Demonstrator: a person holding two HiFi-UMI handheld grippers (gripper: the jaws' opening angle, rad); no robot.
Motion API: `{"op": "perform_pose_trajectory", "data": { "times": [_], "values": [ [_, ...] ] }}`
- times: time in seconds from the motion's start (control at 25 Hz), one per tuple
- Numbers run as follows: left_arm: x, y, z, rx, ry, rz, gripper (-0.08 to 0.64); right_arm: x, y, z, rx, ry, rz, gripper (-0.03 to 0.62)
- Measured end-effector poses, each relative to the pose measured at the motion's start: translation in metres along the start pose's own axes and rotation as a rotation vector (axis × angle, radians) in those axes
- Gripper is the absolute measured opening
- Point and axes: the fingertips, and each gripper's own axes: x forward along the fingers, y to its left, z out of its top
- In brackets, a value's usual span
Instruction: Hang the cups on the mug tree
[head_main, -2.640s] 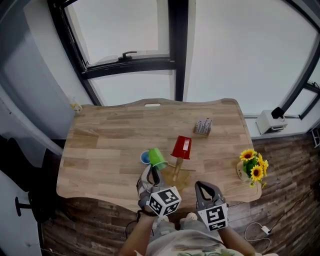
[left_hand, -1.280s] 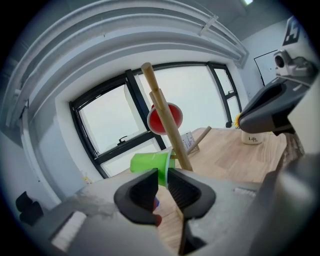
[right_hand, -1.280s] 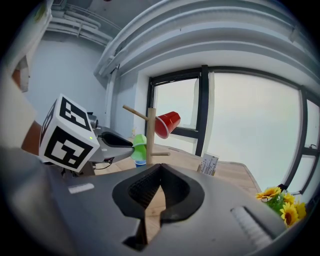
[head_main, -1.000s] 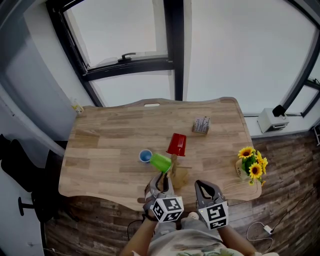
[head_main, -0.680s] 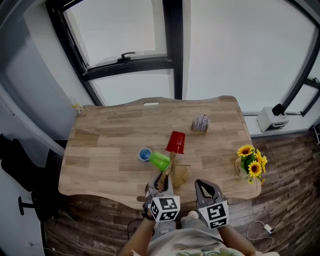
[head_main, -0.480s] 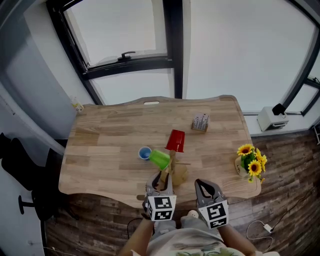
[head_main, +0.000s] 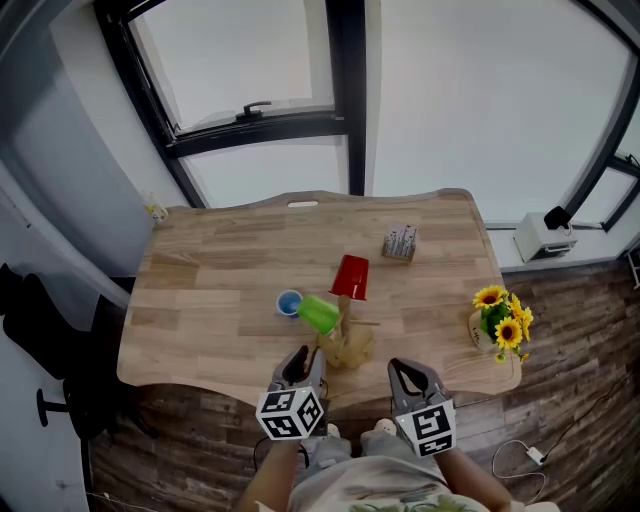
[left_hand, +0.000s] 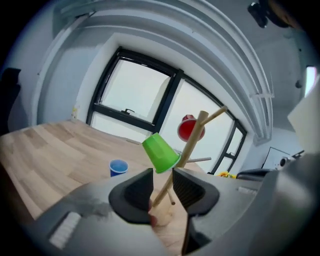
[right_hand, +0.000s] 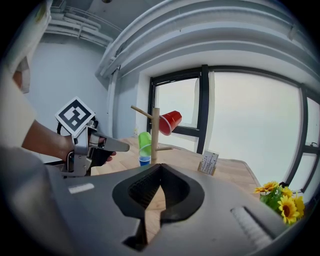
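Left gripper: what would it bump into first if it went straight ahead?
Probably the mug tree: its stem shows between the jaws of the left gripper, which have just been opening, empty. Depth is unclear.

Wooden table (head_main: 220, 270) with mug tree (head_main: 347, 345), blue cup (head_main: 289, 303), small box (head_main: 399, 243), sunflower pot (head_main: 503, 326).
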Motion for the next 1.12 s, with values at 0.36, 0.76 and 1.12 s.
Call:
{"op": "perform_pose_trajectory", "data": {
  "times": [0.36,0.76,1.12],
  "values": [
    [-0.015,0.031,-0.022,-0.221,0.029,0.015,0.114,0.002,0.010,-0.005,-0.002,0.018,0.014,0.002],
    [-0.005,0.068,-0.022,-0.430,0.058,0.008,0.114,0.009,0.017,-0.006,-0.011,0.032,0.018,0.002],
    [0.033,0.112,-0.008,-0.591,0.087,0.006,0.138,0.021,0.008,-0.012,-0.002,0.083,-0.006,0.002]
  ]
}}
